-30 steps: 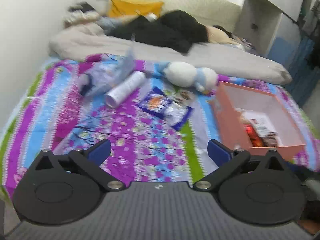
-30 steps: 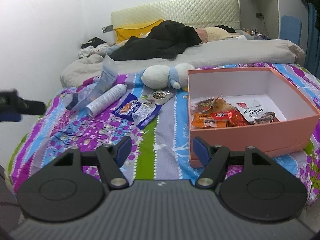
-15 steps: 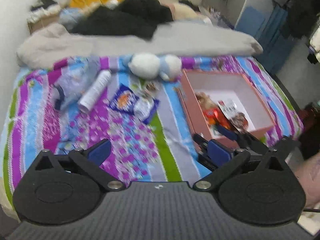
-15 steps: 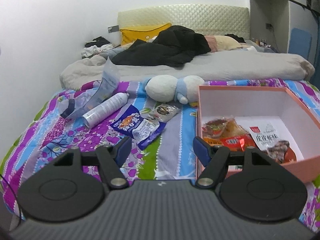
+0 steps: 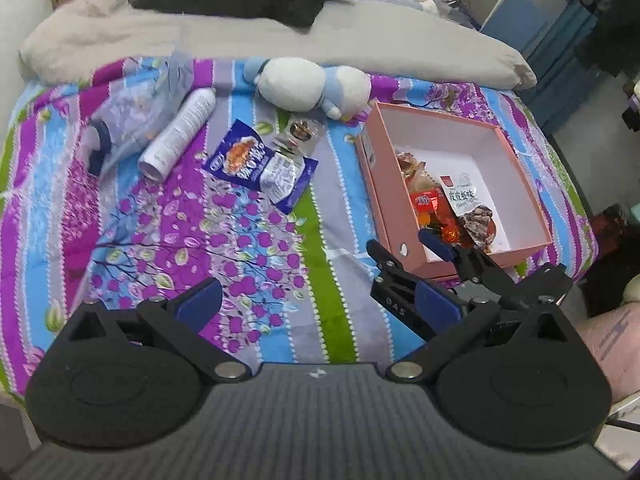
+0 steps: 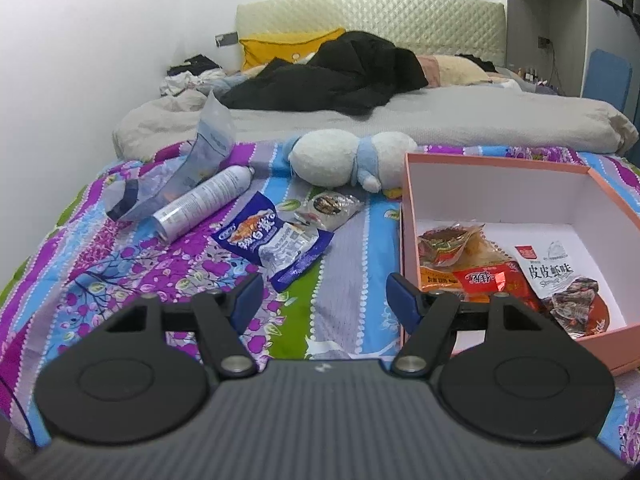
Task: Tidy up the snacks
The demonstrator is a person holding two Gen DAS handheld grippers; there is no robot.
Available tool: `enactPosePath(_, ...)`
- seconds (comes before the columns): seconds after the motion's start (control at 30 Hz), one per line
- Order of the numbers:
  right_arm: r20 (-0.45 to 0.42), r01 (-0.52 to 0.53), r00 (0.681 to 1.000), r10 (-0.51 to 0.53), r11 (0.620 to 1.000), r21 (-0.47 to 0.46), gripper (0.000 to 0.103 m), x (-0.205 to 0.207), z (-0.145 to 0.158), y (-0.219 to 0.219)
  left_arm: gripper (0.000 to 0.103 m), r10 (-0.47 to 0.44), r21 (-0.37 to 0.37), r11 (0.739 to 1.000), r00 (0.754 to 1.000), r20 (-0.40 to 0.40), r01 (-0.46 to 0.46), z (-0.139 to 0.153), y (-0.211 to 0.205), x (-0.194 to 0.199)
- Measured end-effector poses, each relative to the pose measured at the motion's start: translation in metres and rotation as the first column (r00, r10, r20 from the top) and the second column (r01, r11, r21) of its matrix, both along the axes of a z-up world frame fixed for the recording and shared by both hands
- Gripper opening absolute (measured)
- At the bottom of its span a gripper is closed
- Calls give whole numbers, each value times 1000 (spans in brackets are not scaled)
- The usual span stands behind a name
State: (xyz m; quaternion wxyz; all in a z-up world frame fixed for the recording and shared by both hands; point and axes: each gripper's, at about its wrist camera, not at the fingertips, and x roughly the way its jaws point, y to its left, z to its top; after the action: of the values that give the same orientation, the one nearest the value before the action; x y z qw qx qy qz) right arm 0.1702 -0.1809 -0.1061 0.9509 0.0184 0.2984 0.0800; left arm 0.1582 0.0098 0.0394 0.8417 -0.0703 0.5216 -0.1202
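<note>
Both tongs hang spread and empty: left gripper [image 5: 316,300] over the blanket [image 5: 160,240], right gripper [image 6: 324,290] near the box [image 6: 408,216]. Going rightward, a can [image 6: 202,208], blue packet [image 6: 272,246] and clear packet [image 6: 330,208] lie loose; several snacks [image 6: 480,268] already sit boxed. I'd judge the job roughly half done.

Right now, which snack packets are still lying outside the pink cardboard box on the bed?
Two: the blue crinkly snack bag and the small clear packet behind it. The others lie inside the pink box.
</note>
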Motion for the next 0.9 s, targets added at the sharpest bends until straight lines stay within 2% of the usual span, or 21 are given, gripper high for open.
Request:
enactPosePath(0.23,-11,-5,1000,5,1000,-17,70,24,-7,0,103,1,-27,1000,1000,-32,-1,-24,4,26)
enactPosePath(0.4,-23,-12,1000,12,1000,-18,70,49,-15,2,103,25,-50,998,999,-24,-27,-47,13,47)
enactPosePath(0.6,-7,-13,1000,12,998,-56,70,86,-23,9,103,35,-12,999,998,43,-35,-97,27,82)
enactPosePath(0.77,-23,6,1000,-8,997,-83,70,119,-29,15,103,8,41,999,989,149,-14,-142,40,116)
enactPosePath(0.9,-28,-19,999,16,995,-94,70,144,-34,23,103,1,56,998,991,134,-9,-177,46,148)
